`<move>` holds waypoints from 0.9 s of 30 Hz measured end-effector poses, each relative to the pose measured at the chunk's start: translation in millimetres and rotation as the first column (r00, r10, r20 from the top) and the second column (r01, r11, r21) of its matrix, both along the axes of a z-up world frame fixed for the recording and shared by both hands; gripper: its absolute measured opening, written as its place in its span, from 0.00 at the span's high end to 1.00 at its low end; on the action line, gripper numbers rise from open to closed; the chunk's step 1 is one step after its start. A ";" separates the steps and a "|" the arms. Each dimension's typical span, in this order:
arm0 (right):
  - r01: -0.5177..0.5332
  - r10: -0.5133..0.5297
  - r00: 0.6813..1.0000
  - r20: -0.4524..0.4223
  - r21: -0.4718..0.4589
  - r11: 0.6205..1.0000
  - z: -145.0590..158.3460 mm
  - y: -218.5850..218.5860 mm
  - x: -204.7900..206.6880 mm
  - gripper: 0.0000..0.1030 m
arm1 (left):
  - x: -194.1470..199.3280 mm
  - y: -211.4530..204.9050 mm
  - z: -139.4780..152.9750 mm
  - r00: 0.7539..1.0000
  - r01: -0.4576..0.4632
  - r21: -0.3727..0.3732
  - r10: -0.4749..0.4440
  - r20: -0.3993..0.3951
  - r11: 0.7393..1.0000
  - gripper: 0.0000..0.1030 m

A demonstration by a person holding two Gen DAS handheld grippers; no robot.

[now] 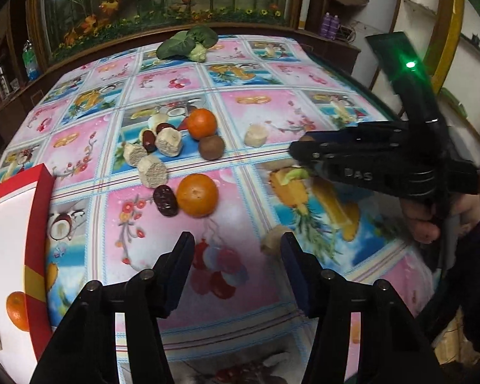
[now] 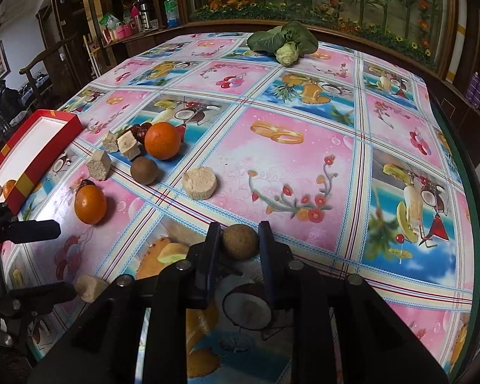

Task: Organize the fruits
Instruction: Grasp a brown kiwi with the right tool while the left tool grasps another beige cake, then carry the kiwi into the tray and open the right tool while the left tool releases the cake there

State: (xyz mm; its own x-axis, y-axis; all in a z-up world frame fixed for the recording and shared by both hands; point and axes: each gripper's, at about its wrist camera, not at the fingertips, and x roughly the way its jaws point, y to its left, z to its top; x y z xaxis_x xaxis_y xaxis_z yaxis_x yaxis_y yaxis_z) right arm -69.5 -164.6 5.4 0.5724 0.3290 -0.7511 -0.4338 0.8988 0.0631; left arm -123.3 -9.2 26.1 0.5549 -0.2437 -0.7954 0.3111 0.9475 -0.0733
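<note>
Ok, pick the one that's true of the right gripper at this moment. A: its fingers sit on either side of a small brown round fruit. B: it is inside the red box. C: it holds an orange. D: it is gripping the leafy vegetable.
A: in the right wrist view the right gripper has the brown round fruit between its fingers; both loose oranges lie apart on the tablecloth.

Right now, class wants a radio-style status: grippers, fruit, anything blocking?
Right gripper shut on brown round fruit. Left gripper open, empty. Red box holds one orange; two oranges outside it. Nothing blocking.
</note>
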 end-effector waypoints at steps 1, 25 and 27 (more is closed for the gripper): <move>0.000 0.000 1.000 0.000 0.000 1.000 0.0 0.7 -0.3 0.76 | -1.9 -3.2 -0.3 1.000 0.012 -0.003 -0.012 -0.002 1.000 0.46; -0.001 0.001 1.000 0.006 0.000 1.000 0.4 0.2 -0.9 0.76 | -1.2 -13.4 -9.7 0.999 0.046 0.017 -0.046 0.016 0.999 0.79; 0.006 -0.006 1.000 0.006 0.007 1.000 0.7 -0.5 0.1 0.76 | -3.1 -5.5 -5.1 0.999 0.025 0.016 -0.025 0.028 1.000 0.79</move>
State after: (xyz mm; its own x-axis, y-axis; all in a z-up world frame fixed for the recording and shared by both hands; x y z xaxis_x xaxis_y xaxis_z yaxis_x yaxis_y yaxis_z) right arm -69.4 -165.2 6.1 0.5791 0.3310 -0.7450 -0.4288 0.9009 0.0670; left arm -126.4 -14.8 21.0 0.5714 -0.2453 -0.7832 0.3367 0.9404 -0.0489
